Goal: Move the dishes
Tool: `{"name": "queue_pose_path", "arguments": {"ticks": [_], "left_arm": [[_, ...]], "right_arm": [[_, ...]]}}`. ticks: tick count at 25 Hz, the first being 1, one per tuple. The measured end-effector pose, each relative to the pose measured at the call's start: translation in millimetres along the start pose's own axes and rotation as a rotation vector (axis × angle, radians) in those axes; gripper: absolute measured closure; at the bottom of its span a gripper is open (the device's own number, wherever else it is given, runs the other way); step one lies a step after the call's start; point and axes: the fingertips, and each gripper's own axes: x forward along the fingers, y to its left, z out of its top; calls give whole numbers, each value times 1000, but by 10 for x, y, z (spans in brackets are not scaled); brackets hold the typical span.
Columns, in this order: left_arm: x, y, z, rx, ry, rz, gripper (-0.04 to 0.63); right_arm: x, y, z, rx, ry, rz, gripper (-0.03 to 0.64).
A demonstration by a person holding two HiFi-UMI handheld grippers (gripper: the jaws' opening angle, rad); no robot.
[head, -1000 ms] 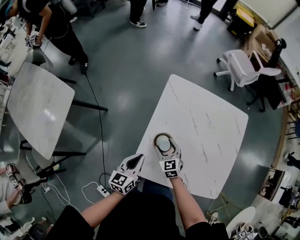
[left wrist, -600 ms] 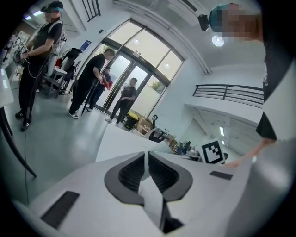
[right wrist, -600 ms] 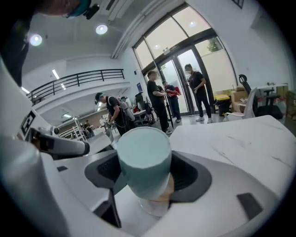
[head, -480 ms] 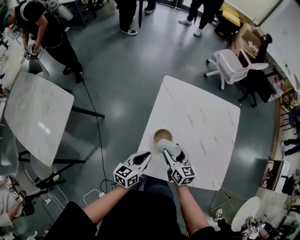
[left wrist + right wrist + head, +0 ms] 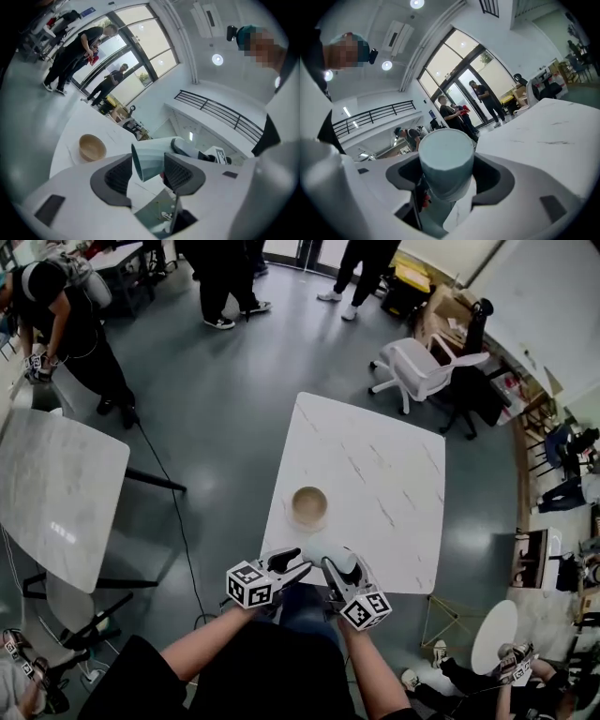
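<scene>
- Above the near edge of the white marble table (image 5: 394, 474), close to its near-left corner, the right gripper (image 5: 339, 566) holds a pale blue-green cup (image 5: 323, 552) off the surface.
- Seen from the right gripper view, both jaws are closed on the sides of the cup, which lies along them.
- Just to the left of the cup is the left gripper (image 5: 292, 568), with its tips near the cup.
- The jaws of the left gripper have just been opening; they stand apart, and the wide mouth of the cup shows between them without being pressed.
- On the table, a wooden bowl (image 5: 308, 503) stands upright near the left edge, apart from both grippers.
- Beyond the far-right corner stands a white office chair (image 5: 417, 371).
</scene>
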Motion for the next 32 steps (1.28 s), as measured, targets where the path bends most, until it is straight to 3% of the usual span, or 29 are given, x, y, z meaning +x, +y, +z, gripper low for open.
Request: {"name": "queue_pose_path", "arguments": {"ticks": [4,11,15,19,24,28,32], "left_arm": [[14,-310,-145,-66,15,-147,385],[7,-625,-260,-88,-15,-221,421],[130,-730,-251,-157,-55,-261,479],[334,-795,-273,-200,-95,-233,504],[708,-890,-321,-155,-94,-179,520],[1010,-958,-384,-138,-76,-147,520],[1269,-1027,-362,-192,-115,-132,523]], "right_arm": [[-282,123,-55,71,-52,17,288],[-607,152,-64,167,-116,94,288],[-696,-13,21,260,-139,161,288],[-742,-217,87,287,-117,192,288],[-841,-579,194,198,-67,148,252],[-964,-874,290,200,-56,148,239],[-1038,-1090,456,208,-67,175,239]]}}
